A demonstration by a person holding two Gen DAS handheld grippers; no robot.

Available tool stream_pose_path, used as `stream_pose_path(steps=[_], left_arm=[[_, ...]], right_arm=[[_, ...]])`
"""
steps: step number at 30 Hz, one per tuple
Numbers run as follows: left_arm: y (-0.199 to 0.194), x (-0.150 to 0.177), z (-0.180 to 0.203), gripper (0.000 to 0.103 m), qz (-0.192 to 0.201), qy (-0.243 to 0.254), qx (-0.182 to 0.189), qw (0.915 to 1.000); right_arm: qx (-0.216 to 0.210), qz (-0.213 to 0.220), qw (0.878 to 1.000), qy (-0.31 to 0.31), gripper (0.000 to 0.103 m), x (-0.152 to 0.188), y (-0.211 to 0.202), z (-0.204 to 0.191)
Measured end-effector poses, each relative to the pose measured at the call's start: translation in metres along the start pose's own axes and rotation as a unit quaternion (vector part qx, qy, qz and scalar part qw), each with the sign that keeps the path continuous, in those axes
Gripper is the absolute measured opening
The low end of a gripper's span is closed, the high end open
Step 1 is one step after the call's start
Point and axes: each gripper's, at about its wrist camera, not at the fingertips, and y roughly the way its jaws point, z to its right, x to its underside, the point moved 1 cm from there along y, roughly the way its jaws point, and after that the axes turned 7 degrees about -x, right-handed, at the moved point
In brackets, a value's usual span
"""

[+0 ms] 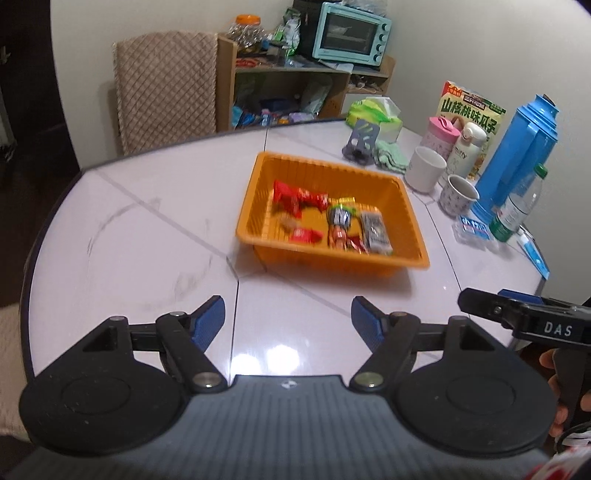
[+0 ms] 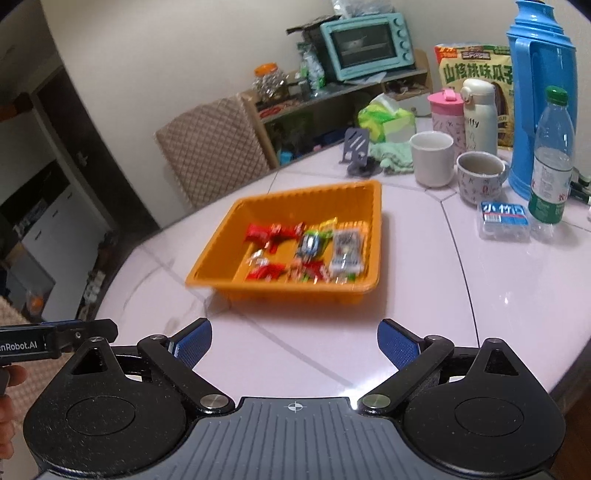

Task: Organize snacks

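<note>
An orange basket [image 1: 258, 177] sits on the pale round table and holds several wrapped snacks: red packets [image 1: 297, 197], a green and yellow one [image 1: 341, 214] and a grey one [image 1: 375, 230]. It also shows in the right wrist view [image 2: 214, 258] with the same snacks [image 2: 273, 232]. My left gripper [image 1: 288, 321] is open and empty, over the table in front of the basket. My right gripper [image 2: 294, 343] is open and empty, also short of the basket. Its side shows at the right of the left wrist view [image 1: 517, 317].
At the table's far right stand a blue thermos [image 2: 541, 92], a water bottle [image 2: 552, 158], two mugs [image 2: 432, 157], a pink cup [image 2: 445, 110], a white flask [image 2: 478, 114], a seed bag [image 1: 471, 110] and a tissue pack [image 2: 502, 221]. A padded chair [image 1: 166, 88] and a shelf with a teal oven [image 1: 351, 33] stand behind.
</note>
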Motion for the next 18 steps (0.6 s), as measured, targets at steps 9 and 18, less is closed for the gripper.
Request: stream_pose_path(steps=[9,18], left_arm=[[-0.043,0.052,0.001,0.075,-0.012,-0.021,-0.021,0.9995],[-0.060,0.090,0.012,0.075,-0.026,-0.024,-0.028,0.9990]], right_arm=[[-0.009,-0.038,0.998,-0.041,0.096,0.033,-0.025,-0.024],[-0.014,-0.073,0.996,-0.056,0.096,0.063,-0.038,-0.029]])
